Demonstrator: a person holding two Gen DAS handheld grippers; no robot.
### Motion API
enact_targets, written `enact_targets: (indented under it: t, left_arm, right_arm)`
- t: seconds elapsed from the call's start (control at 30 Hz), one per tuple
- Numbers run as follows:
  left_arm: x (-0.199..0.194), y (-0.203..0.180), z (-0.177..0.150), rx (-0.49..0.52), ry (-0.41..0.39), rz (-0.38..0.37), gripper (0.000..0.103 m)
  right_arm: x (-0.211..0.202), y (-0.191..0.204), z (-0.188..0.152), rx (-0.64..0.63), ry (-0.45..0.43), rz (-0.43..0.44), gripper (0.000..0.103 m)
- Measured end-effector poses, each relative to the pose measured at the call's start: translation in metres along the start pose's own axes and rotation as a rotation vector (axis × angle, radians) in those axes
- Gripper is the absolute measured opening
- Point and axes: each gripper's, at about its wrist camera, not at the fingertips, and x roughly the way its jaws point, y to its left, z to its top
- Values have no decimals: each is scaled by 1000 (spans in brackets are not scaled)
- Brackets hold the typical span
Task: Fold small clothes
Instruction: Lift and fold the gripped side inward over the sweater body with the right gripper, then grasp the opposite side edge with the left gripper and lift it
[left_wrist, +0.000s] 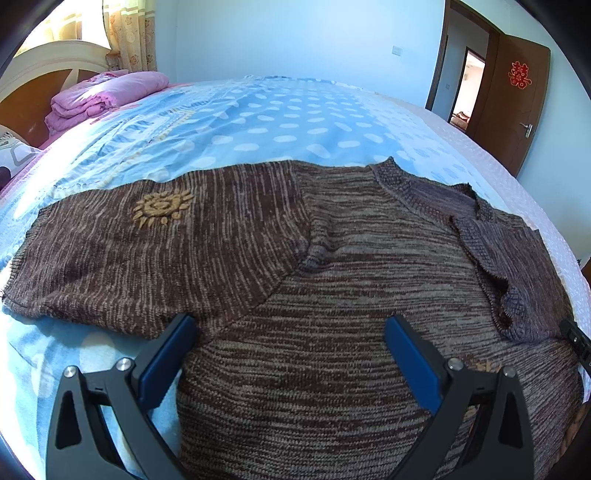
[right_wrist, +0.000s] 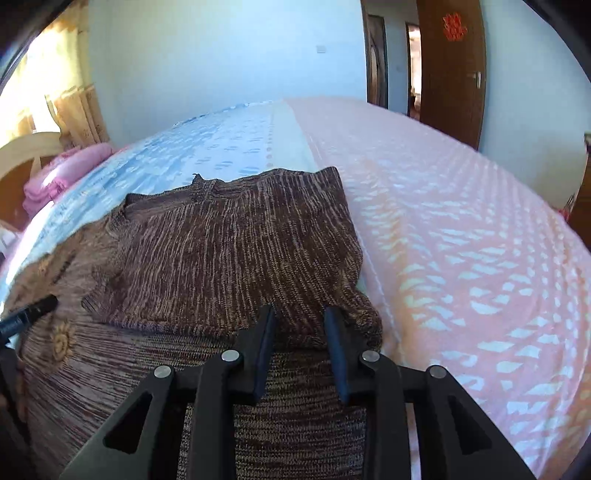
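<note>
left gripper (left_wrist: 291, 332) wide over sweater (left_wrist: 258, 236) | right gripper (right_wrist: 300, 325) narrow, at folded sleeve (right_wrist: 236, 243)

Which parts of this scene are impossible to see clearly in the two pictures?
- Sweater hem: left wrist view, cut off by the bottom edge and the left hand-held gripper.
- Cloth under the right hand-held gripper: right wrist view, its fingers cover it, so contact is unclear.
- Folded sleeve underside: hidden by the sleeve itself.
- Red door decoration: blurred, unreadable.
</note>
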Motion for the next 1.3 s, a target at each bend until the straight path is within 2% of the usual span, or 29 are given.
enact_targets:
  t: [0.17,0.27,0.5,0.6,0.67,0.7,0.73,0.77,0.93,1.0,1.03,1.07,1.1,1.17,1.3]
  left_arm:
    - [-8,5,-1,17,37,-1,102]
    - [-30,24,-8,-37,6,22,101]
    - [-74,148,6,-377,-137,164,102]
    - [-70,199,9,-513,-132,230,100]
    - [-62,219,7,-580,-119,229,92]
    - [-54,229,6,-616,-103,204,89]
    - [-46,234,4,-643,-79,180,82]
    - [-37,240,3,-666,-55,170,82]
    - [-28,225,4,-634,-90,214,81]
    - [-28,226,3,-636,-99,212,74]
    - [-29,228,3,-644,-106,212,64]
    - [-29,230,3,-651,-107,214,49]
    - [-29,232,2,-659,-104,223,41]
    - [-29,237,0,-676,-101,240,18]
    - [-30,233,5,-641,-92,254,14]
  right_arm:
    - [-3,-3,-1,13,-10,39,37]
    - [-2,-5,-2,24,-16,68,42]
    - [-3,1,-3,-1,-16,75,51]
    - [-4,2,-3,-5,-17,75,51]
    - [-3,2,-2,-5,-18,75,52]
    - [-3,2,-3,-5,-18,76,52]
    - [-3,2,-3,-5,-18,75,52]
    - [-3,2,-3,-5,-18,76,52]
    - [-3,2,-3,-5,-19,82,54]
    - [-3,3,-3,-8,-19,84,55]
    - [-3,3,-3,-10,-19,85,55]
    - [-3,3,-3,-11,-19,84,56]
    - [-3,4,-3,-13,-20,83,56]
    - [-2,3,-3,-13,-20,84,56]
    - [-2,3,-3,-11,-21,88,56]
